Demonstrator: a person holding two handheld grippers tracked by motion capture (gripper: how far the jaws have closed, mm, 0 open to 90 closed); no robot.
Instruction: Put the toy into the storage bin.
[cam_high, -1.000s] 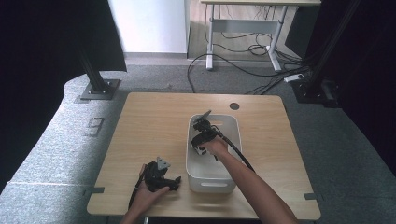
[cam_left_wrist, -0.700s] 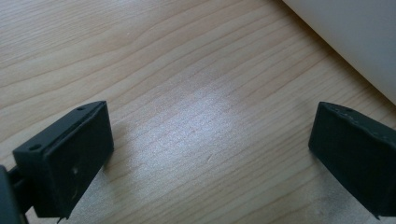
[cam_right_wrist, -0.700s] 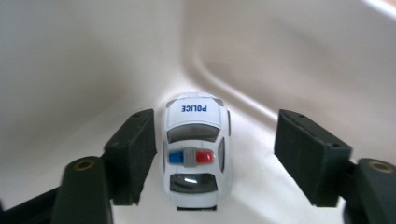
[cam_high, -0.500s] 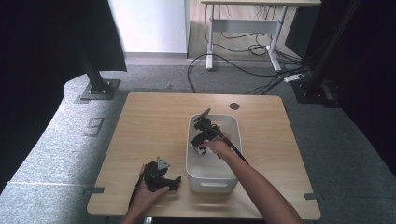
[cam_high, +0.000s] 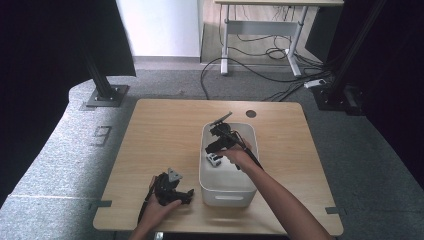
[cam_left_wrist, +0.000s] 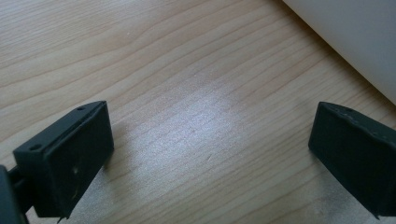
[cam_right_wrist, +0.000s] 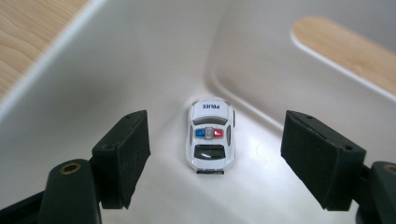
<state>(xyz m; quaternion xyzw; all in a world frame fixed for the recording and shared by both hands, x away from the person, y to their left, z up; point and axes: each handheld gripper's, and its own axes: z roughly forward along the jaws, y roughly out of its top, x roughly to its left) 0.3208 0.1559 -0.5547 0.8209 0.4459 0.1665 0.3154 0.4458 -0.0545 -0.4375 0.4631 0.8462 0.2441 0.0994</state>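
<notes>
- Right gripper view looks down on a toy police car (cam_right_wrist: 211, 136) standing on its wheels on the floor of the white plastic bin (cam_right_wrist: 154, 51), near a corner.
- The right gripper (cam_right_wrist: 215, 158) has just been opening; its jaws now stand wide above the car, clear of it.
- High view: the left gripper (cam_high: 172, 187) rests on the wooden table (cam_high: 160, 130) beside the bin, jaws wide and empty.
- The drop-off looks finished; the next move is likely lifting the right gripper clear of the bin walls.
</notes>
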